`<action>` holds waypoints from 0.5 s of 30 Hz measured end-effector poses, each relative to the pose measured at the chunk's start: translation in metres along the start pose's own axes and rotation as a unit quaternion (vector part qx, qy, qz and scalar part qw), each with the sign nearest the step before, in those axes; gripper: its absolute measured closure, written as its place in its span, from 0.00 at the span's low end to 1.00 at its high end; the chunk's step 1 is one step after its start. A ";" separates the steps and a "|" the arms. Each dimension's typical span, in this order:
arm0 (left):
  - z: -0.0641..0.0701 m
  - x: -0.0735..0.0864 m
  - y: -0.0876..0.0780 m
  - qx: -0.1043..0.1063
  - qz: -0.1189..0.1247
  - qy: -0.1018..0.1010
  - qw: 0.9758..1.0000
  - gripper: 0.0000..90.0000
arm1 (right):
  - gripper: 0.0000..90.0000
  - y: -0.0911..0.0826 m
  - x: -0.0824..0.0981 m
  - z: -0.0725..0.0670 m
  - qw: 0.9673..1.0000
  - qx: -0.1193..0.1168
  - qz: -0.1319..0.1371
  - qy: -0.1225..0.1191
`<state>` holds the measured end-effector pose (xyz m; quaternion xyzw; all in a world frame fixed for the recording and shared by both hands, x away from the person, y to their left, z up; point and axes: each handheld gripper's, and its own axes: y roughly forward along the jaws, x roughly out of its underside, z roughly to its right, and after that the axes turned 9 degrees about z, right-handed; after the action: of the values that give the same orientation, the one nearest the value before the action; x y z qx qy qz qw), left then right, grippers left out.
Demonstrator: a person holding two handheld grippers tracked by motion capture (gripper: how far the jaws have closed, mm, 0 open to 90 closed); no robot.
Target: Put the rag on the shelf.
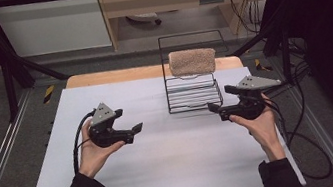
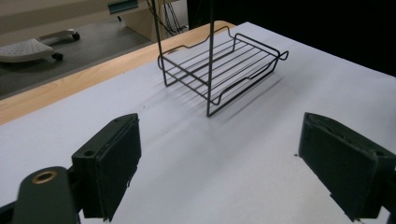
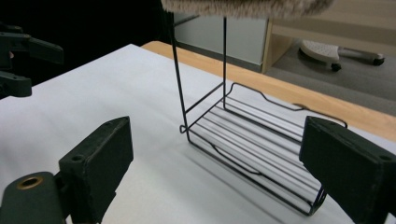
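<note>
1. Above the centre of the high view, a folded beige towel [image 1: 192, 61] is draped over the top bar of a black wire rack [image 1: 193, 94] on the white table [image 1: 118, 182].
2. The towel is judged soft, light and limp; it is best pinched at both hanging ends.
3. The left gripper [image 1: 132, 131] and right gripper [image 1: 216, 108] are held with jaws spread wide, nothing between them.
4. In the right gripper view the towel is cut off at the top edge.

A folded tan towel [image 1: 192, 61] lies atop the black wire rack [image 1: 193, 98].
</note>
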<state>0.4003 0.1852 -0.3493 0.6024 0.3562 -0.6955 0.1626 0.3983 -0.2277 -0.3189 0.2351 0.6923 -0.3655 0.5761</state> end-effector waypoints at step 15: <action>-0.016 0.049 -0.035 -0.023 -0.017 -0.017 0.999 0.14 | 0.04 0.003 0.042 -0.005 0.999 -0.028 -0.026 0.019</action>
<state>0.3781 0.2306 -0.3858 0.5804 0.3790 -0.7002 0.1709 0.3880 -0.2254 -0.3599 0.2073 0.7189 -0.3567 0.5595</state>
